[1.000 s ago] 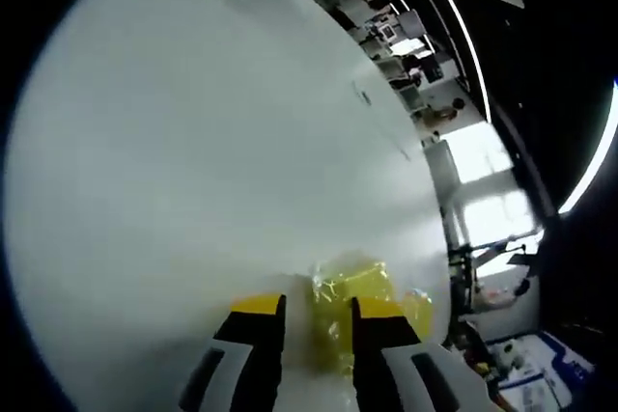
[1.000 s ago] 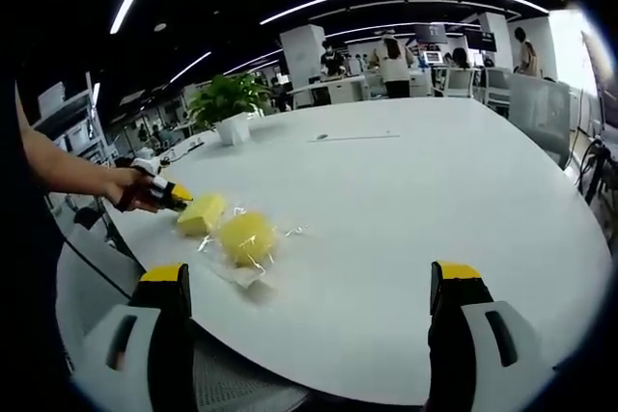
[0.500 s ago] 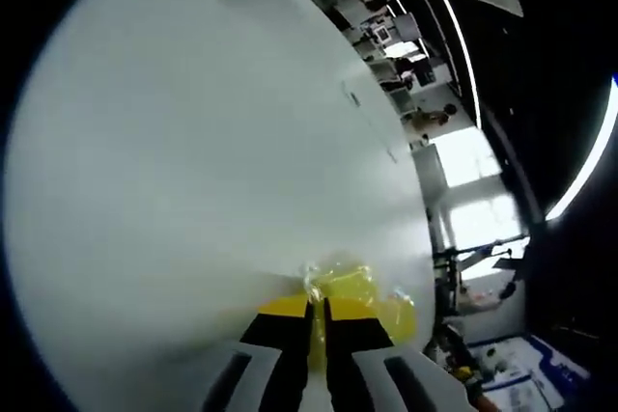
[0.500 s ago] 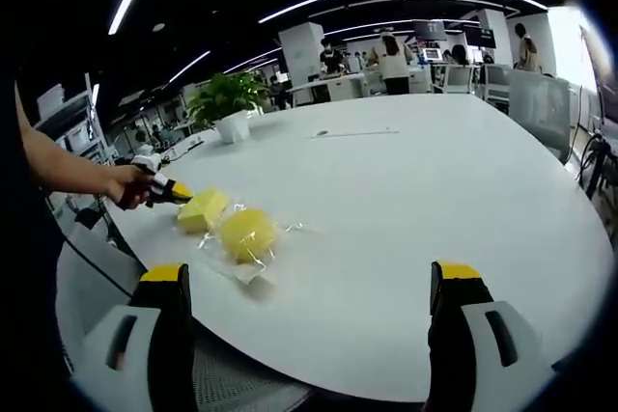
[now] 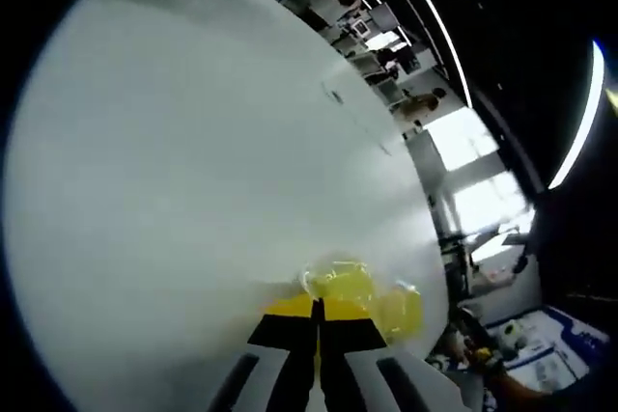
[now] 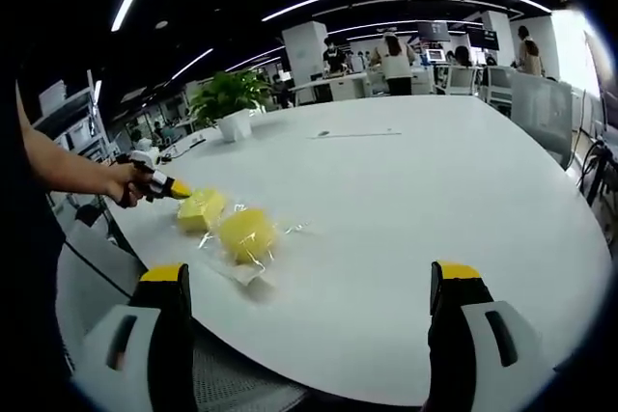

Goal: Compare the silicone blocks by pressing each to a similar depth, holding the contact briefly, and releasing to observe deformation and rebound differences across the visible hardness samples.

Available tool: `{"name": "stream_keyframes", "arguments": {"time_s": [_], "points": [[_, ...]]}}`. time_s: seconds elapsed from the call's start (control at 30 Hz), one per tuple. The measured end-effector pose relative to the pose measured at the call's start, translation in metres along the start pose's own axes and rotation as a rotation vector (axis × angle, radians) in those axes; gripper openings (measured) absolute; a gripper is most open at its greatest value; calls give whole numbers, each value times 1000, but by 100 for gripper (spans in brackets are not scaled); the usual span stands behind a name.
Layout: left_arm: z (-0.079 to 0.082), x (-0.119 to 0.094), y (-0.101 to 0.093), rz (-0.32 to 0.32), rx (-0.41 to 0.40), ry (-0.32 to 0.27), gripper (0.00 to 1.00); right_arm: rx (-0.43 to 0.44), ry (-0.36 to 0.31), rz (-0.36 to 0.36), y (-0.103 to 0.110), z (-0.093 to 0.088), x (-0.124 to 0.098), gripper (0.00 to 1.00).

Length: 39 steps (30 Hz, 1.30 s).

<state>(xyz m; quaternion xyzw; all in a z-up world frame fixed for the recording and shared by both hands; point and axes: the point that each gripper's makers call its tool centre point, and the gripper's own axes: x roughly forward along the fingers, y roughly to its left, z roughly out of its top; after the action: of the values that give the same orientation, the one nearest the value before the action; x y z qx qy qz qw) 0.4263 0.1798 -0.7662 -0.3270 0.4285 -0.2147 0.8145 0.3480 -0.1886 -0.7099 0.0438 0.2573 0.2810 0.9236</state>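
Two yellow silicone blocks lie on the white table [image 6: 406, 190]: a squarish block [image 6: 200, 207] and a rounder block [image 6: 246, 234] on clear wrapping. A hand holds my left gripper [image 6: 180, 190] with its yellow tips at the squarish block's left edge. In the left gripper view the left gripper [image 5: 317, 310] has its jaws shut together with nothing between them. The nearer block [image 5: 338, 283] sits just past the tips, and the other block [image 5: 402, 308] lies to its right. My right gripper [image 6: 311, 279] stands wide open over the table's near edge, apart from both blocks.
A potted plant [image 6: 230, 103] stands at the table's far left, and a thin dark line [image 6: 352, 135] lies on the far side. Desks, chairs and people [image 6: 394, 63] fill the room behind. A person's forearm [image 6: 68, 173] reaches in from the left.
The left jaws have closed from a finger-wide gap to touching, staying at the squarish block. The right gripper and both blocks have stayed put.
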Motion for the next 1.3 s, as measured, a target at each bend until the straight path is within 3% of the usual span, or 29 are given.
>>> {"name": "stream_keyframes", "arguments": {"time_s": [0.07, 0.13, 0.23, 0.33, 0.47, 0.63, 0.73, 0.8, 0.83, 0.9, 0.97, 1.03, 1.3], "points": [[-1, 0, -4, -3, 55, -2, 0, -3, -2, 1, 0, 2, 0, 97], [-3, 0, -3, 13, 17, 12, 0, -2, -7, -1, -1, 3, 0, 97], [-5, 0, 5, 72, 63, 28, 0, 0, -9, -5, -4, 1, 0, 97], [-5, 1, 5, 84, 32, 33, 0, 1, -8, -6, -5, 1, -1, 97], [-2, 0, -5, 50, 25, 37, 0, 2, -11, -8, -3, 2, -4, 97], [5, -2, -29, -67, 54, 17, 0, 8, -12, -18, -7, 2, -5, 97], [7, -4, -40, -77, 76, 25, 0, 9, -15, -20, -7, 3, -5, 97], [10, -5, -43, -90, 52, 21, 0, 6, -17, -20, -7, 5, -5, 97], [14, -7, -53, -137, -17, 21, 0, 5, -19, -19, -7, 6, -5, 97], [24, -8, -52, -113, 69, -40, 0, 3, -21, -18, -6, 6, -5, 97], [27, -11, -57, -110, 90, -45, 0, 0, -19, -18, -6, 7, -5, 97], [32, -11, -61, -86, 175, -51, 0, -9, -26, -26, -8, 8, -5, 97], [41, -14, -75, -100, 225, -62, 0, -12, -39, -21, -6, 15, -2, 97]]}}
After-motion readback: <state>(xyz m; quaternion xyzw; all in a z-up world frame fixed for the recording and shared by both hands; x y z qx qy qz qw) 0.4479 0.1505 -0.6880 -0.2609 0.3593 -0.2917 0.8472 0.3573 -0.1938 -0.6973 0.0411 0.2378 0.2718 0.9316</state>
